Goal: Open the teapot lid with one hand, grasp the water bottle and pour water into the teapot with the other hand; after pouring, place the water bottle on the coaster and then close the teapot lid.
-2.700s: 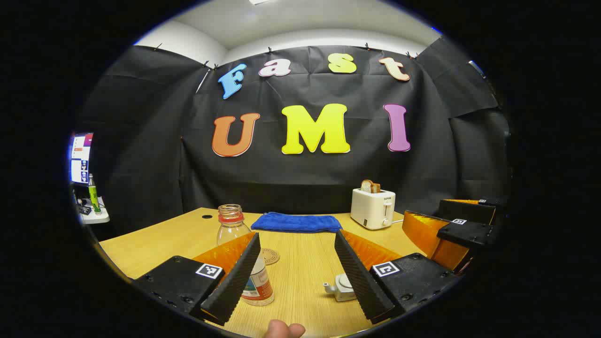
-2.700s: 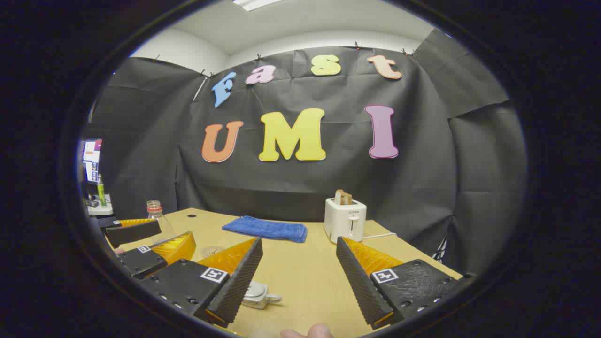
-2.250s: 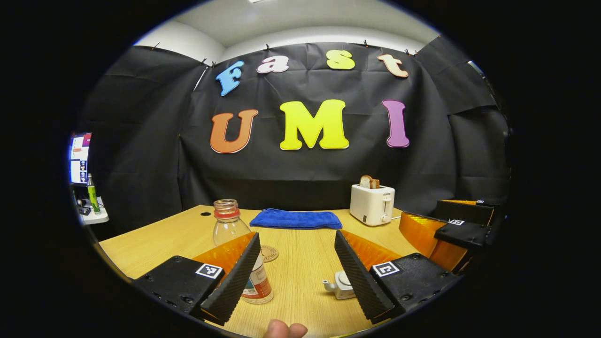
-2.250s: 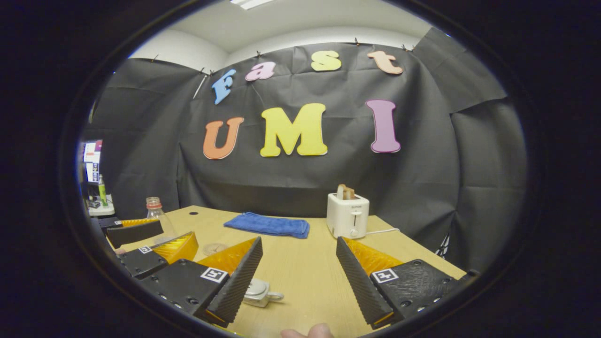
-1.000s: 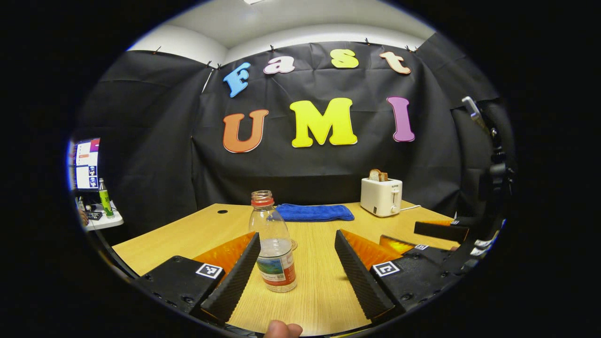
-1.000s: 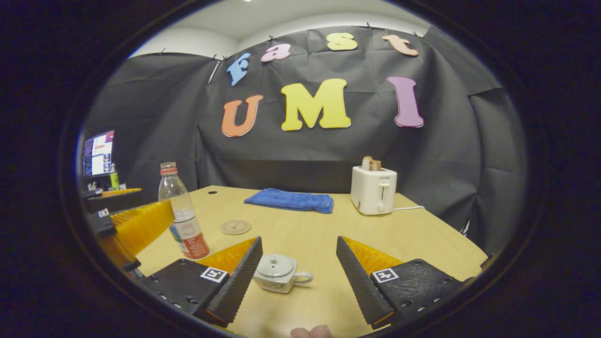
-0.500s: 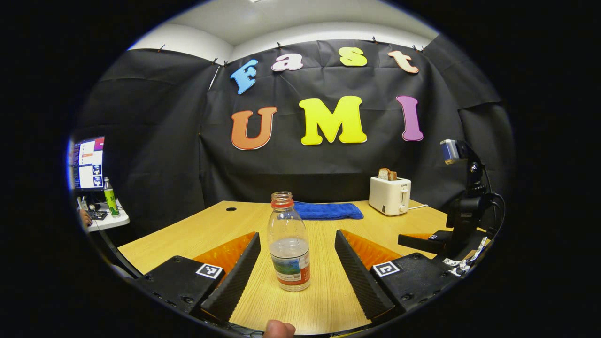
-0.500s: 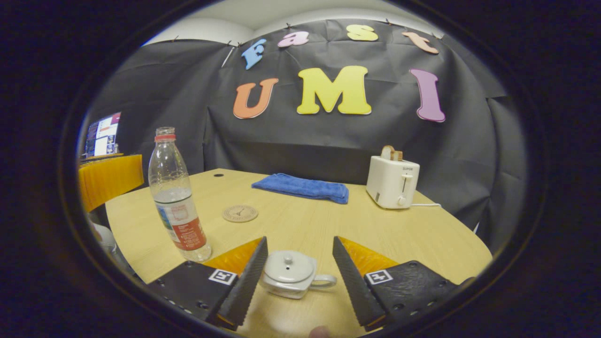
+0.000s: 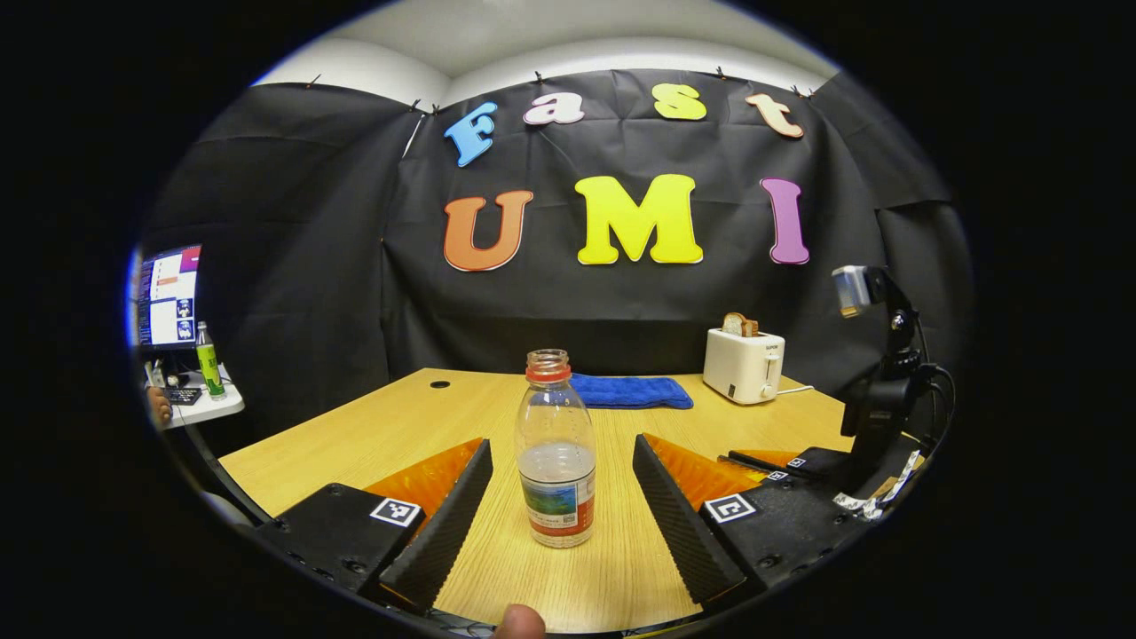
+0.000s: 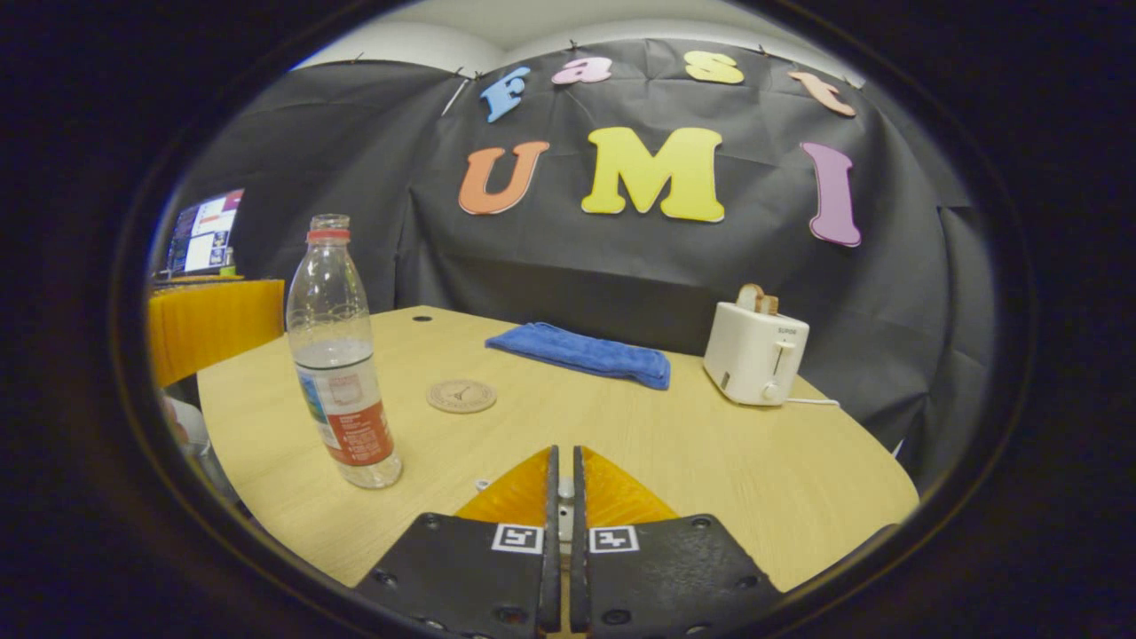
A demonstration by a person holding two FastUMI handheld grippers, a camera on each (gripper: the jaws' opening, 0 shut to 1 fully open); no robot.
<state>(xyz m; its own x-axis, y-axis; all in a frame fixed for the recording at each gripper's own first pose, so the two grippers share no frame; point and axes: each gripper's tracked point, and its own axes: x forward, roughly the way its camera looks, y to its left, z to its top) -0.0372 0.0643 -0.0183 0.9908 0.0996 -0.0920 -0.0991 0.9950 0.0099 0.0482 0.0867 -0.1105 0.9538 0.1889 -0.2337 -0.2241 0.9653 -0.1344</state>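
Observation:
A clear water bottle (image 9: 557, 461) with a red neck ring, no cap and a little water stands upright on the wooden table (image 9: 382, 426). My left gripper (image 9: 561, 442) is open, one finger on each side of the bottle and apart from it. The bottle (image 10: 342, 373) also stands at the left of the right gripper view. My right gripper (image 10: 561, 449) is shut on the white teapot lid's knob (image 10: 561, 491), and its fingers hide most of the teapot. A round coaster (image 10: 461, 396) lies bare behind the bottle. The right gripper (image 9: 781, 461) sits low at the right.
A blue towel (image 10: 581, 352) lies at the back of the table, and a white toaster (image 10: 754, 355) with bread stands to its right. A camera stand (image 9: 887, 390) rises at the right edge. A monitor (image 9: 164, 297) and a side shelf stand beyond the left edge.
My right gripper came down over the teapot and closed on the lid's knob. My left gripper shifted until the bottle stood centred between its open fingers.

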